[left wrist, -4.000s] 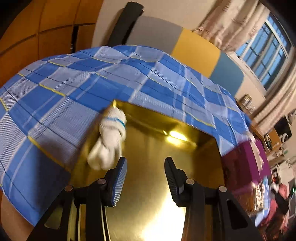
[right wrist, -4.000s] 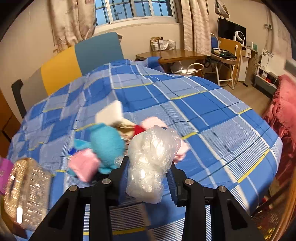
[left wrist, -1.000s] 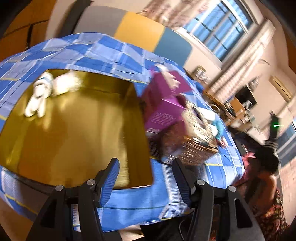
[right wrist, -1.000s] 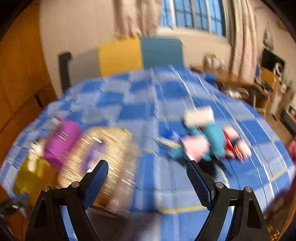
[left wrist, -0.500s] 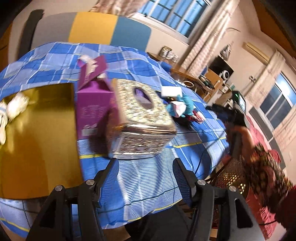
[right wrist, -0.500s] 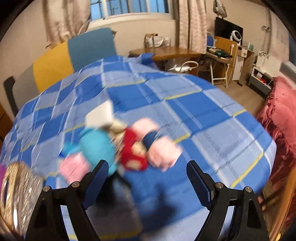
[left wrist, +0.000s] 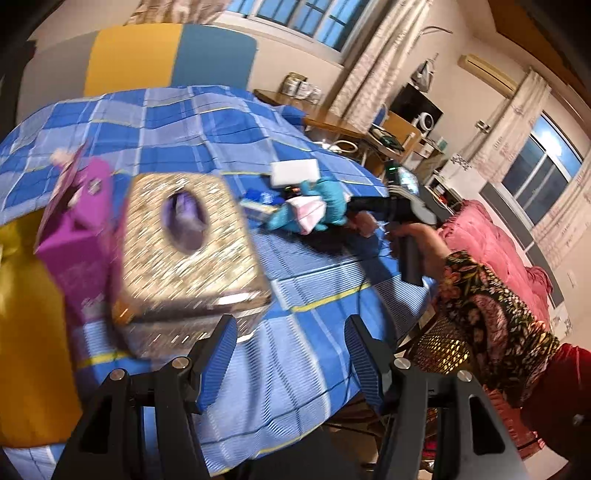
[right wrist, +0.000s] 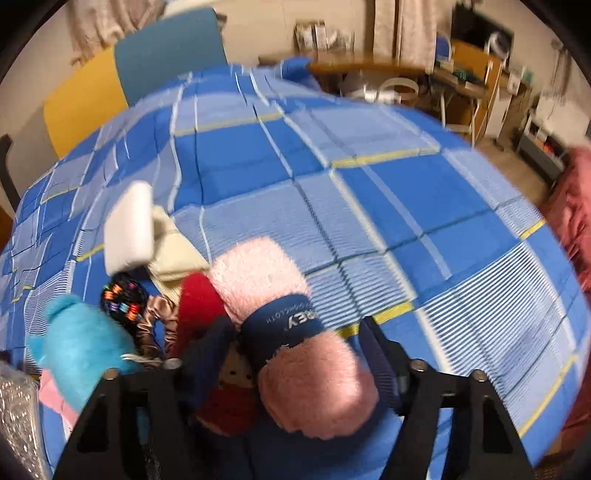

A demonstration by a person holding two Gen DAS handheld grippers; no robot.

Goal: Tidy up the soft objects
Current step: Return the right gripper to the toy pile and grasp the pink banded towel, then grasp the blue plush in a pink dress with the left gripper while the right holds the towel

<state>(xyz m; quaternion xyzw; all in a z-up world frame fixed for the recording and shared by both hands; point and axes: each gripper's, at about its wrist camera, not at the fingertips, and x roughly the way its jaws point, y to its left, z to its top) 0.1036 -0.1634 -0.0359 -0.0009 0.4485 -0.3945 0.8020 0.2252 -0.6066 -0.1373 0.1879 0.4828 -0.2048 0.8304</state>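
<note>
Blue plaid tablecloth [right wrist: 369, 206], yellow and teal chair backs [left wrist: 170, 55], wooden desk [right wrist: 362, 68], curtained windows [left wrist: 295, 18]

Table under a blue plaid cloth [right wrist: 369, 206] with pale stripes and thin yellow lines, draped over the near edge. On it, left side: yellow tray [left wrist: 26, 314]; purple box [left wrist: 79, 236] just beside it; glittery gold tissue box [left wrist: 184, 251] touching the purple box. Further right, one heap of soft things: white sponge [right wrist: 129, 229], cream cloth [right wrist: 173, 254], black clip with coloured beads [right wrist: 123, 295], satin scrunchie [right wrist: 153, 325], teal plush [right wrist: 81, 347], red item [right wrist: 197, 306], pink towel roll [right wrist: 280, 332] with a navy band. Remaining cloth bare.
</note>
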